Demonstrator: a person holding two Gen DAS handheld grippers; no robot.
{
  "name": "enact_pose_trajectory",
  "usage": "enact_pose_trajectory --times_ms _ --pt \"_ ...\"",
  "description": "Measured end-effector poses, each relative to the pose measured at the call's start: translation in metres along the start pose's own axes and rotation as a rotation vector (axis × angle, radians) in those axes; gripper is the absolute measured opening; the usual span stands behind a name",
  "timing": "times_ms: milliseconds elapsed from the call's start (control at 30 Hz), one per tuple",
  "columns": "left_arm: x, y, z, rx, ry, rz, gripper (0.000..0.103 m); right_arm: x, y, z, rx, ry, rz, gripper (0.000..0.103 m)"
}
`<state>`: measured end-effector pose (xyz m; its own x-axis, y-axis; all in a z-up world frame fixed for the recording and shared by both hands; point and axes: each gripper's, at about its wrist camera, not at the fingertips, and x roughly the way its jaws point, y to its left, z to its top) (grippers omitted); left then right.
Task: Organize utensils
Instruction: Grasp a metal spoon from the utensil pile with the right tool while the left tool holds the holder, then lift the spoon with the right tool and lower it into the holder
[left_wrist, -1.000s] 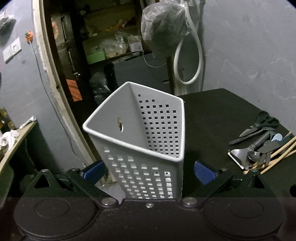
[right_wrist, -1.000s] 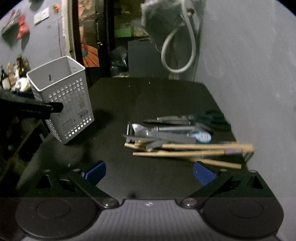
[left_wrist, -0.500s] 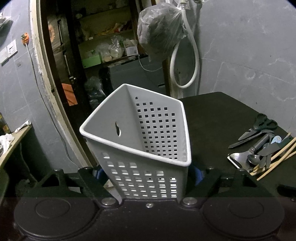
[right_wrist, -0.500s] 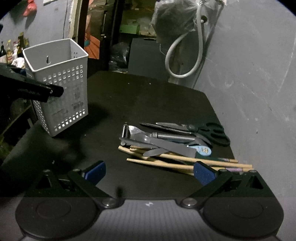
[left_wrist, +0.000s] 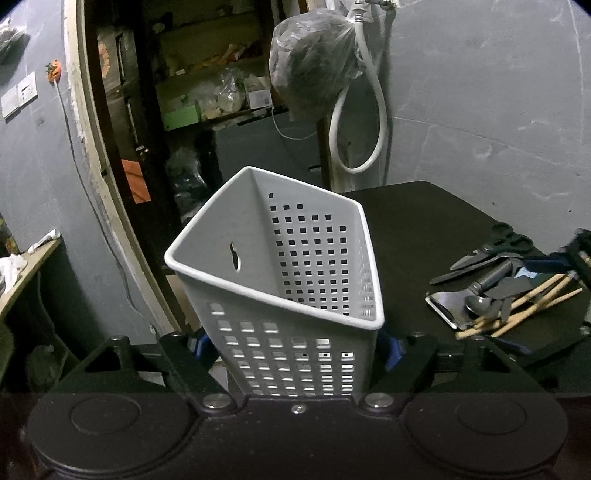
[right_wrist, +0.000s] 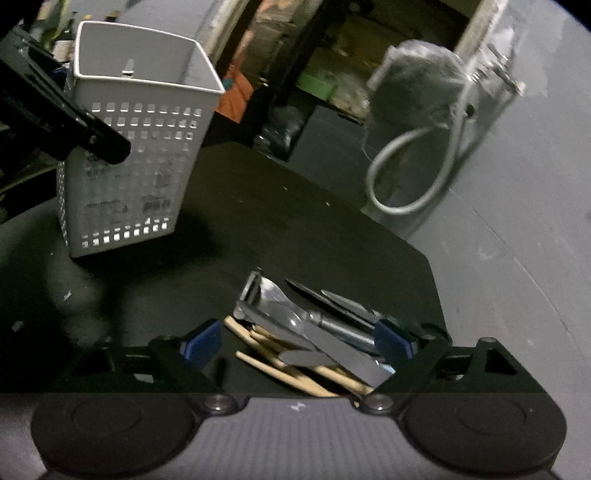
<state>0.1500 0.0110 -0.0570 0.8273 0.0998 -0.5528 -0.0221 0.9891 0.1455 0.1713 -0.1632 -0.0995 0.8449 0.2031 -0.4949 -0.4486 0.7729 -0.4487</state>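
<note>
Left jaws closing on tilted white basket (left_wrist: 280, 295) | basket empty

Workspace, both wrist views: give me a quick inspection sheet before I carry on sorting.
Surface: black tabletop, bare between the basket and the pile.
Job's things: empty white perforated utensil basket, tilted; a pile of scissors, peeler, spoon, knives and wooden chopsticks lying loose.
Clutter: nothing seen on the table besides these.
Grippers: left gripper closing, blue pads against the basket's sides; right gripper closing, jaws wide, low over the pile, gripping nothing.
Cables: white hose looped on the wall; thin cord beside the door frame.
Surroundings: grey walls, hanging plastic bag, dark doorway with cluttered shelves.
</note>
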Motion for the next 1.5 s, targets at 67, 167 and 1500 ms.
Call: enact_pose_trajectory --times_ms 67,167,1500 --pt "-0.006 -0.003 -0.003 -0.002 0.002 -0.001 0.082 0.002 0.004 0.001 -0.030 -0.018 0.014 0.083" --pt "-0.014 -0.008 -0.008 -0.004 0.004 -0.003 0.082 0.005 0.009 0.001 -0.065 -0.035 0.030 0.077" --pt "-0.027 -0.014 -0.017 -0.052 -0.011 -0.021 0.079 -0.042 -0.108 0.042 0.432 -0.190 0.132 0.002"
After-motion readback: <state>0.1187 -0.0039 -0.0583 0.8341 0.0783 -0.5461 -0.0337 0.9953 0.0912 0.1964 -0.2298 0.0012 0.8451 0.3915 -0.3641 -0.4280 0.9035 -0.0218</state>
